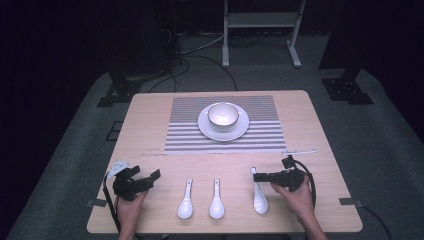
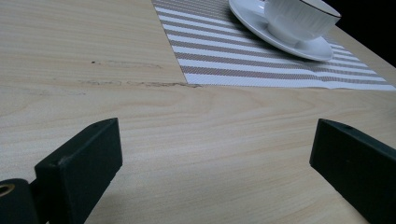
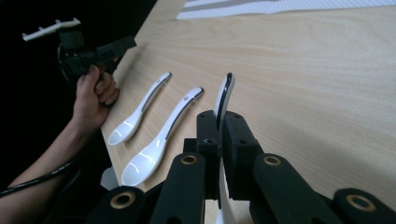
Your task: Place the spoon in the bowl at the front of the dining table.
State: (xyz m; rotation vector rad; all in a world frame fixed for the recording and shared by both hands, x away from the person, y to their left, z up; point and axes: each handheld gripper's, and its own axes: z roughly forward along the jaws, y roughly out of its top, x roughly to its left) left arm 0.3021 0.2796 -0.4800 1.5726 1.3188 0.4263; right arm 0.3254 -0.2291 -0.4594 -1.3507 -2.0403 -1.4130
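Left gripper (image 1: pixel 150 179) at the near left corner of the light wooden table (image 1: pixel 320 135), held in a hand (image 1: pixel 131 205), fingers (image 2: pixel 79 163) spread wide apart with nothing between them, pointed toward the far right across bare wood. Same gripper seen from the right gripper view (image 3: pixel 123 45), held just above the table edge, black cable trailing down along the forearm. Right of it, near the front edge, three white ceramic spoons in a row, bowls toward the near side, handles pointing far: left spoon (image 1: pixel 185 201) and middle spoon (image 1: pixel 216 200) lying flat and close beside each other, apart from both grippers. Farther back, centred on the table, striped placemat (image 1: pixel 190 135) carrying a white plate (image 1: pixel 241 129) with a white gold-rimmed bowl (image 1: pixel 223 115) standing upright on it. Right spoon (image 1: pixel 259 196) next, its handle caught between the fingers (image 3: pixel 238 154) of the right gripper (image 1: pixel 257 176), closed tight on the handle and tipped on edge in the right gripper view (image 3: pixel 225 100), bowl end toward the near side. Right hand (image 1: pixel 299 197) at the near right, holding that gripper pointed leftward, black cable looping around its right side.
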